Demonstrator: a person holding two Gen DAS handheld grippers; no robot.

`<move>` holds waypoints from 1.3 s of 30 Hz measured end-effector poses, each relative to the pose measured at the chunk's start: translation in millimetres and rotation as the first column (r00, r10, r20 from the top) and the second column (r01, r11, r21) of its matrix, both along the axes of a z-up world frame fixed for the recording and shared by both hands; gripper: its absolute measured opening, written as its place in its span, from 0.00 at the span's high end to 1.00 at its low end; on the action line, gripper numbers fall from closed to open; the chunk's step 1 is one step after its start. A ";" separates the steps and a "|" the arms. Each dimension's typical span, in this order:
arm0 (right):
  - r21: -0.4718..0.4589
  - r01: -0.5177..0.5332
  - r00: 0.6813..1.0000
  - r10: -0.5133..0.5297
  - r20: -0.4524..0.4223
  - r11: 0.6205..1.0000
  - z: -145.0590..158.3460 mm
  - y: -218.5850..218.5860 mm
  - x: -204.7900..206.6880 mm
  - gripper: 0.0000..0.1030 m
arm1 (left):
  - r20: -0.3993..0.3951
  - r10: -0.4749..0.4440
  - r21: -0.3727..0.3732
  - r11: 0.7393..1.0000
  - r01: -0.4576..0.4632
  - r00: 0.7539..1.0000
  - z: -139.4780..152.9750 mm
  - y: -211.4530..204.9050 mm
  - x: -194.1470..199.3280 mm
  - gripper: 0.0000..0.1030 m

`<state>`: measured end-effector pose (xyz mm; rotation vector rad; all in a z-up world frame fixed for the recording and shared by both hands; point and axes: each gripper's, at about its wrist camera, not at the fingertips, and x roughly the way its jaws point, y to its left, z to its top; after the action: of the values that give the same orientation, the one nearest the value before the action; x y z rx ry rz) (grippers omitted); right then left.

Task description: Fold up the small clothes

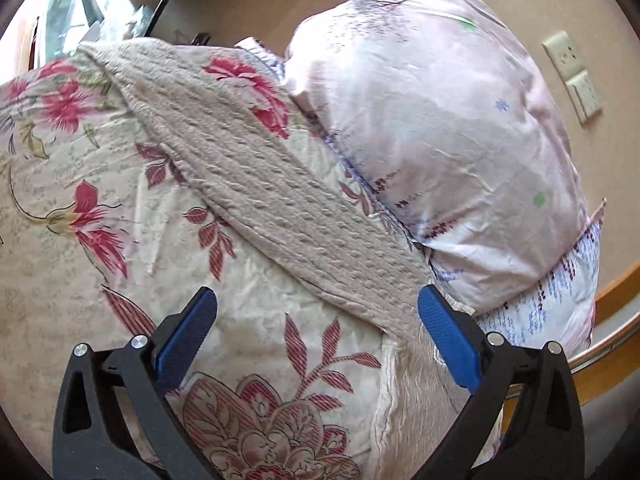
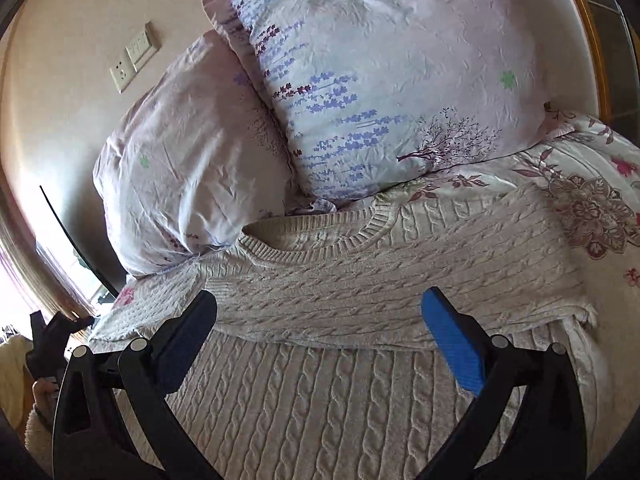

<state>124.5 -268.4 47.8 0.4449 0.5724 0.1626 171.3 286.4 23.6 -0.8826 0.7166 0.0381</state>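
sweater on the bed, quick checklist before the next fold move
1. Left gripper open: ok.
2. Right gripper open: ok.
3. Both sleeves folded in: one sleeve lies across the cable-knit sweater; the other cannot tell.
4. Sweater lying flat on the floral bedsheet: ok.
5. Collar clear of the pillows: not ok, it sits right at them.
6. Hem position: cannot tell.

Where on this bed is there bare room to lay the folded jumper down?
Open floral bedsheet lies left of the beige cable-knit sweater, and a smaller patch right of its shoulder. The head end is crowded by two lavender-print pillows, one touching the collar.
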 end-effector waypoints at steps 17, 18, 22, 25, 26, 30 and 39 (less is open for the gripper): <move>0.040 -0.064 0.994 0.068 -0.085 0.997 -11.0 12.8 9.4 0.01 | -0.060 0.182 -0.143 0.972 -0.189 0.981 -21.8 53.7 43.3 0.61; 0.043 -0.066 0.994 0.069 -0.088 0.997 -11.5 12.7 9.6 0.01 | -0.064 0.192 -0.149 0.968 -0.200 0.979 -23.3 55.8 43.5 0.63; 0.051 -0.080 0.992 0.085 -0.095 0.995 -12.0 13.9 9.7 0.01 | -0.082 0.224 -0.166 0.958 -0.235 0.971 -26.6 61.7 46.5 0.77; 0.058 -0.095 0.991 0.100 -0.091 0.994 -11.0 14.8 8.7 0.01 | -0.098 0.229 -0.148 0.959 -0.242 0.968 -22.9 59.7 52.0 0.93; 0.060 -0.098 0.991 0.103 -0.086 0.993 -10.3 15.2 8.0 0.01 | -0.086 0.226 -0.137 0.962 -0.237 0.970 -17.5 56.3 53.2 0.93; 0.060 -0.109 0.991 0.113 -0.071 0.992 -7.2 16.3 6.1 0.01 | 0.022 0.149 -0.096 0.985 -0.146 0.989 17.6 28.7 60.7 0.94; 0.073 -0.102 0.992 0.107 -0.063 0.992 -5.8 11.8 5.8 0.01 | 0.236 -0.266 0.086 0.964 0.252 0.935 84.0 -131.4 77.9 0.94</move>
<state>130.3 -256.6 42.0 0.4895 0.6575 0.2694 249.2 155.0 107.6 -0.7192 0.5909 -0.2823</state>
